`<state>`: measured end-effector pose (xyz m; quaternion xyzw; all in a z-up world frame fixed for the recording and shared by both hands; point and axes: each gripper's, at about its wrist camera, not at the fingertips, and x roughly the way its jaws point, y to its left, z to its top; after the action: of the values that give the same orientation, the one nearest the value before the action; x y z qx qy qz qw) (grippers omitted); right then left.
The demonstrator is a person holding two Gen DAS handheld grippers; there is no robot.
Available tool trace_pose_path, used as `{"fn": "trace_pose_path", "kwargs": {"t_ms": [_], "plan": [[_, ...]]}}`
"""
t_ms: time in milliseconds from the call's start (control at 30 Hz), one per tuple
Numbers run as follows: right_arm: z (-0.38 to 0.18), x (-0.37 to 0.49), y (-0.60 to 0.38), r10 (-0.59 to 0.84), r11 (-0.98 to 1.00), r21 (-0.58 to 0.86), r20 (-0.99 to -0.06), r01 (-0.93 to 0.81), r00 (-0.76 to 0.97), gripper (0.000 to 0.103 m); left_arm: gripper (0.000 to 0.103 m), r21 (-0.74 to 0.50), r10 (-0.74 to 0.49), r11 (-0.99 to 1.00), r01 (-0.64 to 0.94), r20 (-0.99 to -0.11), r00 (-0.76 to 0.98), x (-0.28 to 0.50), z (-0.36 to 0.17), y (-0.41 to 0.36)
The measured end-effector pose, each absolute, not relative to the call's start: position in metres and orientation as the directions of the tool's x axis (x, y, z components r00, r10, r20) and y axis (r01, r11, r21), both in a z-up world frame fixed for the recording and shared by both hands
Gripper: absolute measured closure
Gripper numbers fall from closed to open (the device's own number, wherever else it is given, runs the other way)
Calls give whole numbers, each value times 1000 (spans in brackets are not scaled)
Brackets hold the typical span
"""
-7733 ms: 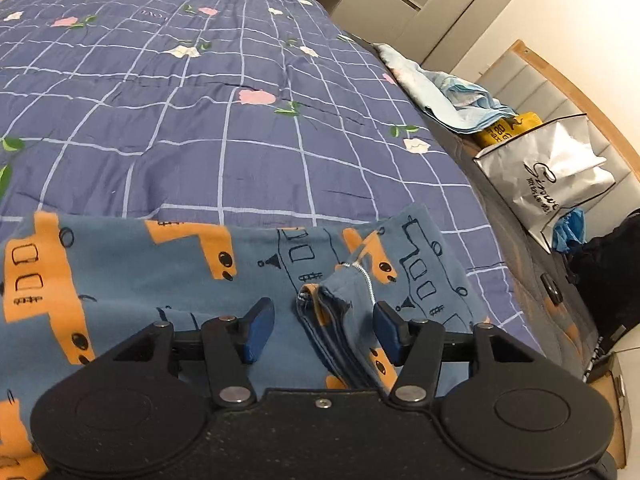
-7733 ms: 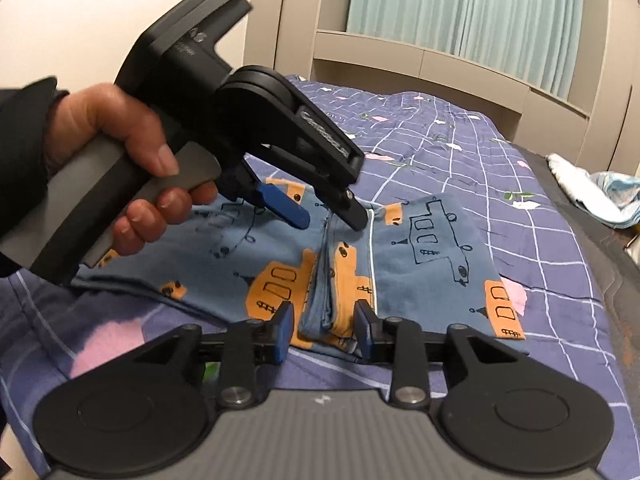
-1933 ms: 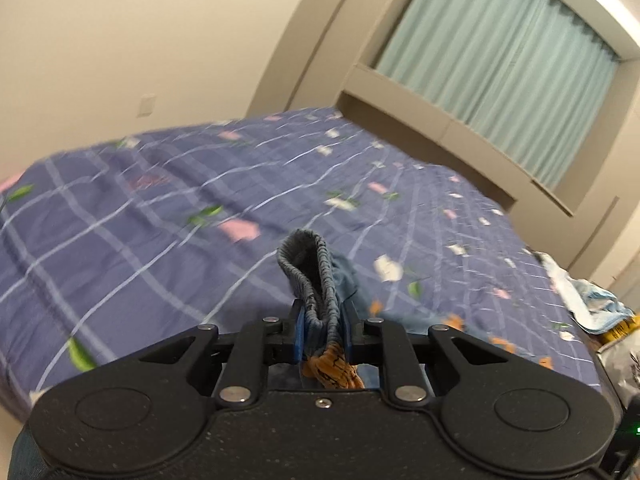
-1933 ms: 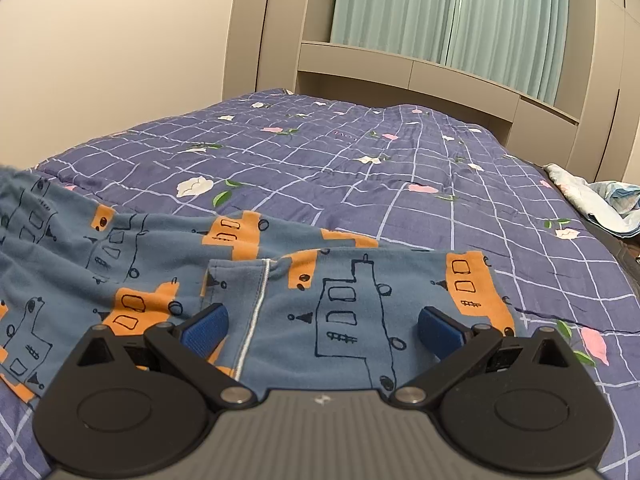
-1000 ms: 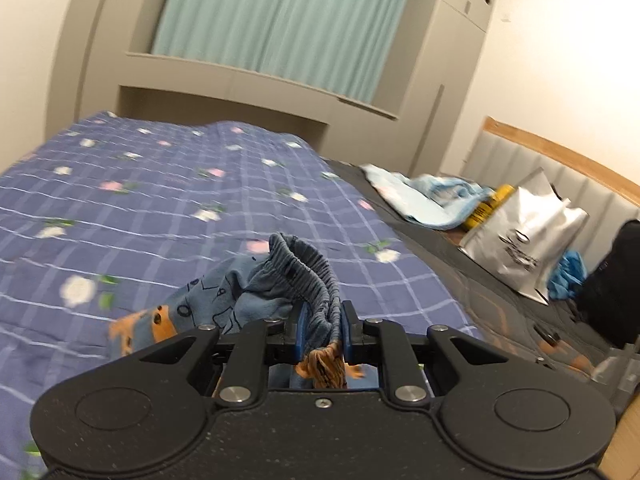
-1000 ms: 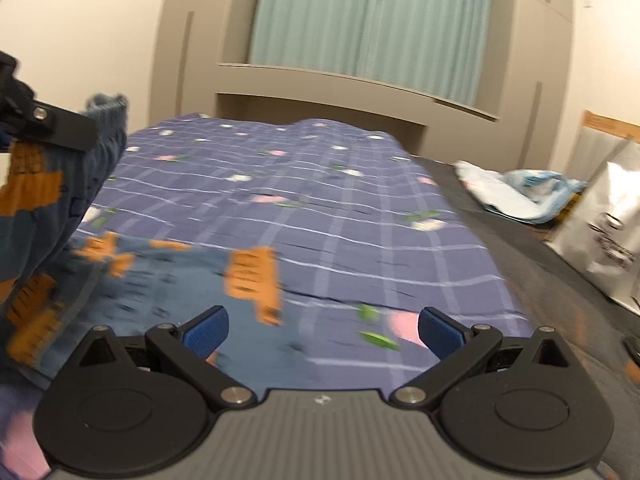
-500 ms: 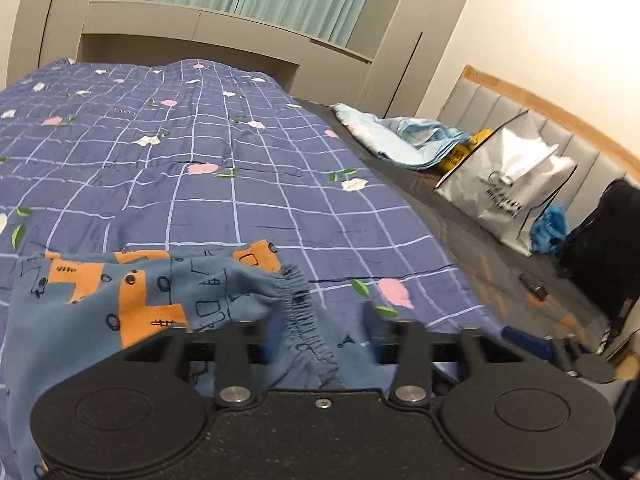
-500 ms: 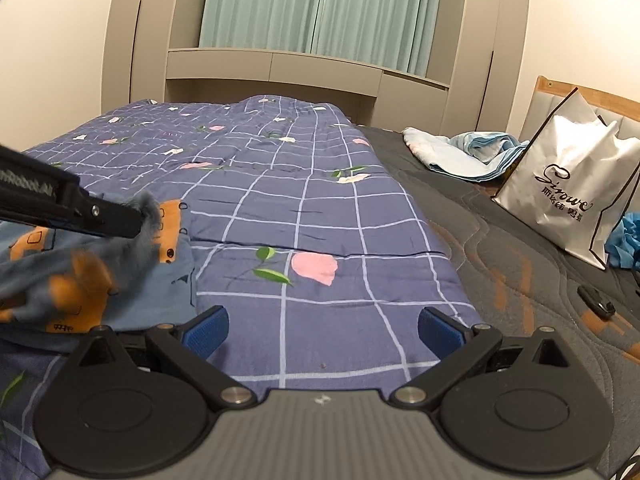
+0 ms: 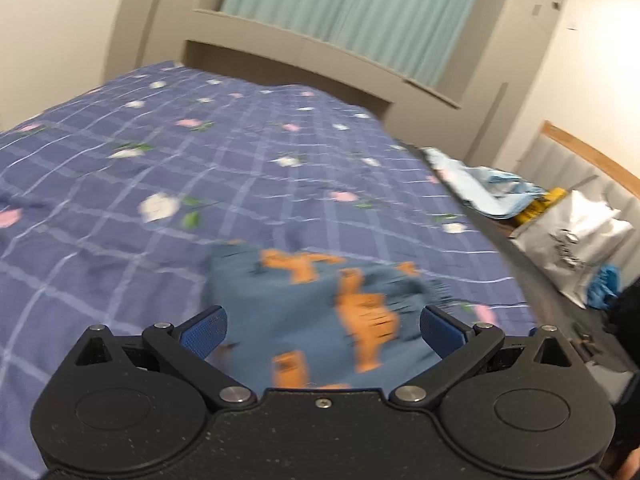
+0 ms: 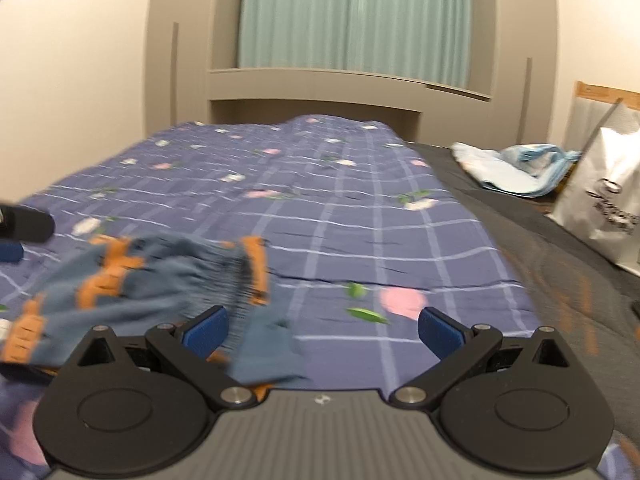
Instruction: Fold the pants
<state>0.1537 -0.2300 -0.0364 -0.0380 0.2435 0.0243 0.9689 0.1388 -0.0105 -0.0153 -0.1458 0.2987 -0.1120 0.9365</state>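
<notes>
The pants (image 9: 316,312) lie in a loose heap on the quilt (image 9: 120,208) of the bed, near its close edge — blue cloth with orange print, one layer laid over another, the gathered waistband facing the bare side of the quilt in the right wrist view. By the look of it a fold has been laid over and let go, so the cloth rests where the next crease can be worked rather than hanging from a grip.

The left tool (image 9: 322,330) has just been opening its jaws and now stands spread wide. The pants show in the gap between its blue pads (image 9: 204,330), but neither pad presses on the cloth; it holds nothing.

The right tool (image 10: 322,330) is likewise spread wide and empty — its near pad sits just beside the waistband edge of the pants (image 10: 168,280), the other over bare quilt. Blur makes it hard to say whether that near pad brushes the fabric.

Judging from the rumpled layers, the fold is rough and wants smoothing or another pass.
</notes>
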Motion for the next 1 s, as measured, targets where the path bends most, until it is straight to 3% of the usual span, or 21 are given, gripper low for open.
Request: {"fn": "trace_pose_path", "kwargs": {"t_ms": [233, 500, 667, 800, 867, 1000], "plan": [[-37, 164, -208, 177, 984, 79, -514, -160, 839, 1, 1, -306, -209, 952, 4, -641, 739, 136, -45, 13], [-46, 166, -213, 251, 955, 277, -553, -108, 795, 13, 1, -309, -231, 951, 23, -659, 715, 135, -52, 9], [-44, 164, -214, 220, 962, 261, -553, -84, 804, 13, 1, -305, -226, 952, 17, -666, 711, 134, -53, 9], [-46, 167, -216, 217, 954, 294, -558, -54, 801, 30, 1, -296, -220, 955, 16, -670, 709, 134, -52, 7], [-47, 166, -217, 218, 950, 308, -556, -44, 802, 46, 1, -296, -220, 955, 16, -671, 709, 134, -52, 7], [-48, 162, -218, 210, 951, 306, -548, -40, 810, 65, 1, -297, -221, 955, 17, -671, 708, 134, -52, 7]]}}
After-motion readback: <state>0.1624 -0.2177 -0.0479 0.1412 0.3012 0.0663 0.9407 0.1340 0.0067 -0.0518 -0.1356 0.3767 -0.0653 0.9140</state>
